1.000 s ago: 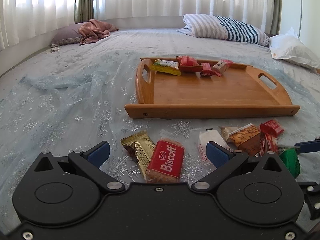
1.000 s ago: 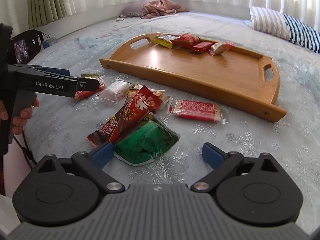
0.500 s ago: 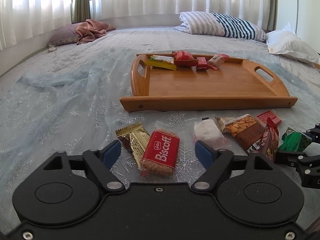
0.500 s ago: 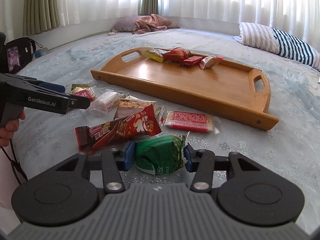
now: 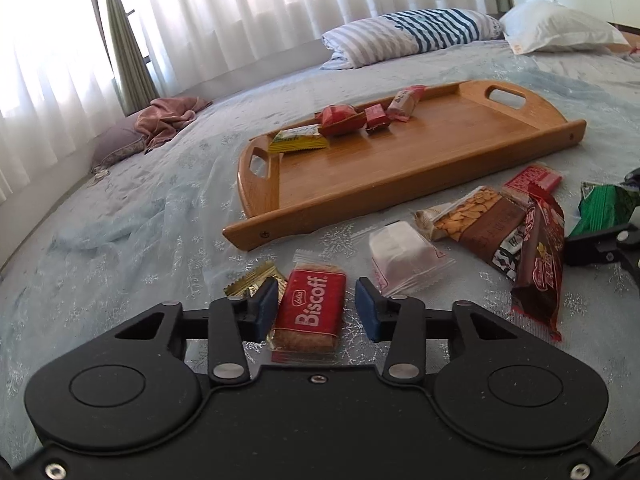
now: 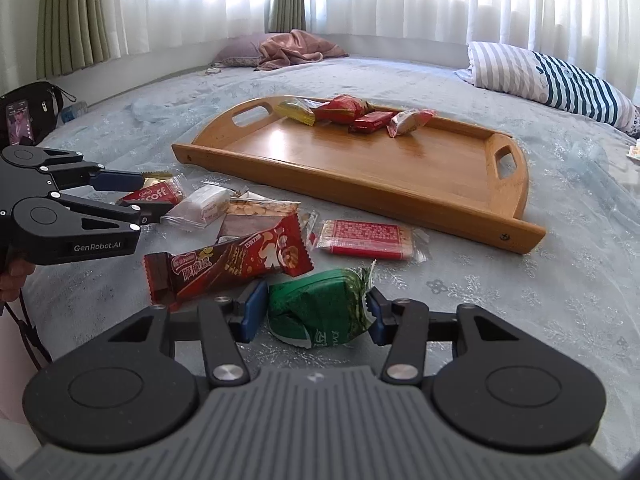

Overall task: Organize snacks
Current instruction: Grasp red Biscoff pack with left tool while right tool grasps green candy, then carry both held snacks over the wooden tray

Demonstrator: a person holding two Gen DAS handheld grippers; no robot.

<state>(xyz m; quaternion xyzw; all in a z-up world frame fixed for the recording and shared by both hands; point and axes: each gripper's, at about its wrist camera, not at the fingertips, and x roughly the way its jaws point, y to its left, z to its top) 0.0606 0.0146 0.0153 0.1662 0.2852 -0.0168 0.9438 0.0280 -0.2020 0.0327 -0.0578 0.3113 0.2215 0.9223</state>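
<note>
From the left wrist view, the left gripper (image 5: pixel 316 310) is closing around the red Biscoff biscuit (image 5: pixel 311 312), which is lying flat on the pale blue bedspread (image 5: pixel 120 240) at the near edge of the snack pile. Its left pad looks to be touching the wrapper, while a gap is showing beside the right one, so nothing is clamped yet. A gold wrapper (image 5: pixel 250 282) is lying just left of the biscuit, partly behind the left finger; if that finger catches it, both packets could be dragged along together. The thin film edge could also crumple and slip out. The white lettering "Lotus Biscoff" is reading clearly.

From the right wrist view, the right gripper (image 6: pixel 314 314) is squeezing the green pouch (image 6: pixel 320 312) between its blue pads, though its jaws are easing apart a little. The pouch is puffy, so a loosening grip could let it drop before it reaches the wooden tray (image 6: pixel 400 184), which is waiting further off with four snacks already along its far rim. The long red-and-brown bar (image 6: pixel 228 260) is lying just beside the left finger and might get nudged. On the left gripper's side, "GenRobot.AI" is legible; the pouch's white print is too creased for me to read with confidence.
</note>
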